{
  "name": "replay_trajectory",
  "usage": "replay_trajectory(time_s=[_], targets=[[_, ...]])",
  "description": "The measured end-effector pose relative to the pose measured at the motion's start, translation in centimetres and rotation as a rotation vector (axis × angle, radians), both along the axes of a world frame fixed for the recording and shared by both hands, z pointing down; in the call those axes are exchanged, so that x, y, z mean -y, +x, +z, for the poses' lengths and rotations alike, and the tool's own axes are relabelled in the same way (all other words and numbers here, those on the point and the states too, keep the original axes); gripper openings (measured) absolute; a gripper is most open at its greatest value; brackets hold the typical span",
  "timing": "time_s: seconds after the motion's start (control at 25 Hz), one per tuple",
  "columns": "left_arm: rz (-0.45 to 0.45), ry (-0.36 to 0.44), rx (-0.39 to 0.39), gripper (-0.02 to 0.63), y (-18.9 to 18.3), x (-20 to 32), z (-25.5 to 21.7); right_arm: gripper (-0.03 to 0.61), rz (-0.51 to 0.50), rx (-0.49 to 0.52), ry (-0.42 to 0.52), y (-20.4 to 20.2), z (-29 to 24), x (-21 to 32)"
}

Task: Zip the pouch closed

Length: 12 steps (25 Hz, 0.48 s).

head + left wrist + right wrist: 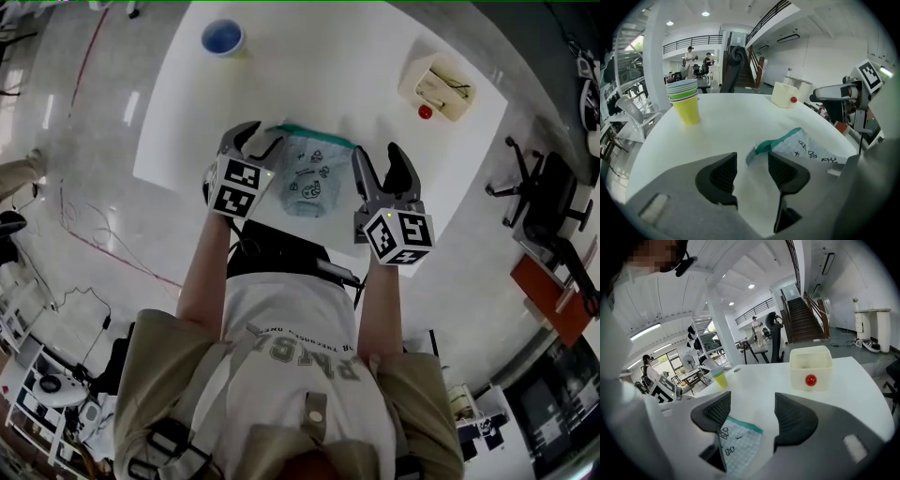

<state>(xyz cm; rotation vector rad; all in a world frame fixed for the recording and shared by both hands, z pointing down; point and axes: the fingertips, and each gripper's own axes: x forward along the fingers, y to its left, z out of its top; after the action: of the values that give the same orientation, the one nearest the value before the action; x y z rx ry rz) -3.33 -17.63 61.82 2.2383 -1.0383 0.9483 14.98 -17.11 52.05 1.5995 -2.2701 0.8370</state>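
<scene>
While neither claw has yet taken hold, the work stands at the approach step: the pouch [311,173] lies flat on the white table [187,112] just in front of the person, between the two grippers, its teal zipper band [780,140] along the far edge. The left gripper [752,161] has its jaws spread, with the near end of that band just beyond the gap and nothing pinched. The right gripper [752,411] is likewise spread and empty; the pouch's other corner lies below and beside its left jaw, apart from the pad. In my judgement the next move calls for one claw to pin an end of the band flat while the other closes on the slider and draws it along; the slider itself cannot be made out, so which end it sits at is undetermined. Count: one pouch; two grippers; one stack of cups [684,101], yellow at the bottom, number not countable; one cream box [811,366] showing one red ball [811,379], well apart from the pouch.
</scene>
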Motion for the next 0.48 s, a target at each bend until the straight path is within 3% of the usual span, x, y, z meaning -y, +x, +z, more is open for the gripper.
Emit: replay_trajectory(time_s=[0.36,0.48], targets=[[0.029,0.02,0.023,0.168,0.8,0.3,1.0,0.267,-0.033,-0.019,0.016,0.2,0.0,1.1],[0.041,0.027,0.032,0.117,1.0,0.3,1.1,0.267,-0.055,-0.039,0.026,0.2,-0.1,1.3]])
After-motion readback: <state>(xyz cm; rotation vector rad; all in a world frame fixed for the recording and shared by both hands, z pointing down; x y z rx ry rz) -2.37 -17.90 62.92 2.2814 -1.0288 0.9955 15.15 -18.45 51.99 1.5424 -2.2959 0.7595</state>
